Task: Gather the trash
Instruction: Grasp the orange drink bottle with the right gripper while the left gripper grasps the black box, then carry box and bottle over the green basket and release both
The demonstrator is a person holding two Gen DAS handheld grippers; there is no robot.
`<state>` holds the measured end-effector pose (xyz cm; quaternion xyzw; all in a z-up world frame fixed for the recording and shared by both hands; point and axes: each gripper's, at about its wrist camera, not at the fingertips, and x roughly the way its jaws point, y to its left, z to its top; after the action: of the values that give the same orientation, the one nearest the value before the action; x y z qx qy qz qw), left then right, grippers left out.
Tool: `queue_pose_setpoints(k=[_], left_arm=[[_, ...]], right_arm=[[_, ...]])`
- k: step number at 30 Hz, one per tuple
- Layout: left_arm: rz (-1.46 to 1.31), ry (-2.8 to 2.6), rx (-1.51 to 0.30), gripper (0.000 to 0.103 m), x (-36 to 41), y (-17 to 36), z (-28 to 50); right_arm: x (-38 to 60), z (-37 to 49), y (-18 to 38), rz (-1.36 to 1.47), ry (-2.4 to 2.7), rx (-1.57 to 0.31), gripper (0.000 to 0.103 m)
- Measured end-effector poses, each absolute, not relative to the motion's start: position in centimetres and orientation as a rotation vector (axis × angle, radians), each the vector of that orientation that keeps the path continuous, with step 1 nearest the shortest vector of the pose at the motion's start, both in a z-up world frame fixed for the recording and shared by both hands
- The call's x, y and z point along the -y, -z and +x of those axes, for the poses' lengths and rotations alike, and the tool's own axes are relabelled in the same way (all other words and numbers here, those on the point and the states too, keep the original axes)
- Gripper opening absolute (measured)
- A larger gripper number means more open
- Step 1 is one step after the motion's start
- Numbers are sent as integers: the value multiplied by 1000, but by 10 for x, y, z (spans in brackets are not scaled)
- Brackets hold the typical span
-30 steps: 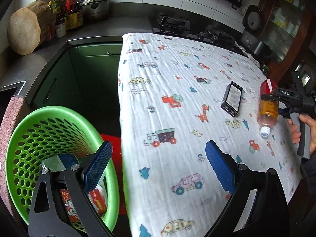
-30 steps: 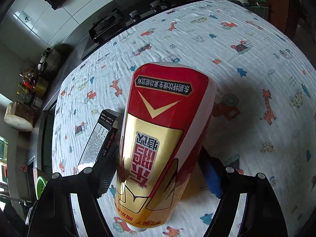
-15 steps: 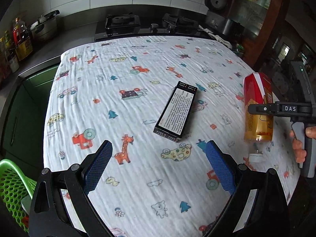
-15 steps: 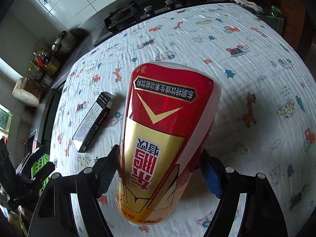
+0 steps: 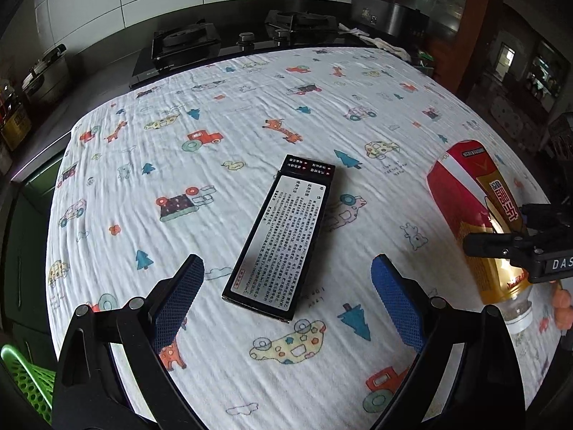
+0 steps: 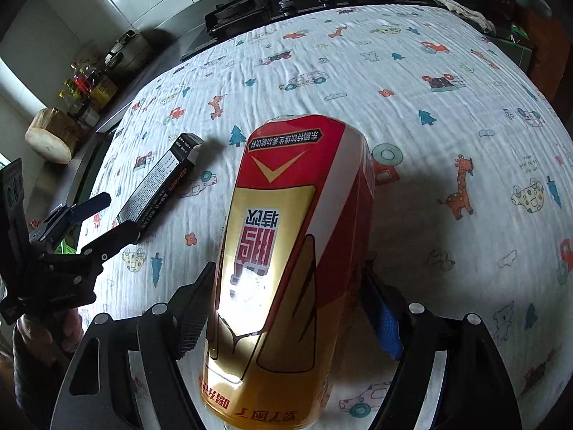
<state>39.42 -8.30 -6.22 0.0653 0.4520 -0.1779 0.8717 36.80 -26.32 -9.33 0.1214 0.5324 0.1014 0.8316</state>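
A red and gold drink bottle (image 6: 286, 251) with a white cap is held cap toward the camera, lifted over the cloth, with my right gripper (image 6: 286, 308) shut on its lower body. The same bottle (image 5: 476, 208) shows at the right edge of the left wrist view. A flat black box with a white printed label (image 5: 283, 236) lies on the cloth. My left gripper (image 5: 286, 268) hangs open just above the box's near end, with one blue pad on either side and neither touching it. In the right wrist view the box (image 6: 161, 182) lies in front of the left gripper (image 6: 107, 218).
A white cloth with cartoon prints (image 5: 250, 107) covers the table. A green perforated basket (image 5: 21, 376) stands below the table's left edge. A gas stove (image 5: 186, 43) sits behind the table. A wood block (image 6: 50, 136) and several bottles (image 6: 89, 82) stand on the left counter.
My left gripper swung from over the green basket across the table to the black box, still open. The right gripper kept hold of the bottle and rolled slightly.
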Motion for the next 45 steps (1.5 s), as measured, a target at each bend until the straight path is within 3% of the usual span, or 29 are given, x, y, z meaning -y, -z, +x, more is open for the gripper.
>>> queue_pose_setpoints(k=[6, 17, 30, 45], left_arm=[[146, 355, -957, 92, 87, 72, 412], [118, 363, -980, 50, 83, 85, 416], [41, 349, -918, 47, 43, 56, 373], [-80, 14, -798, 47, -143, 11, 256]], right_arm=[[257, 357, 94, 220, -230, -1111, 74], [249, 343, 97, 175, -254, -1108, 75], [221, 329, 86, 145, -308, -1086, 73], [84, 308, 43, 52, -556, -1017, 70]])
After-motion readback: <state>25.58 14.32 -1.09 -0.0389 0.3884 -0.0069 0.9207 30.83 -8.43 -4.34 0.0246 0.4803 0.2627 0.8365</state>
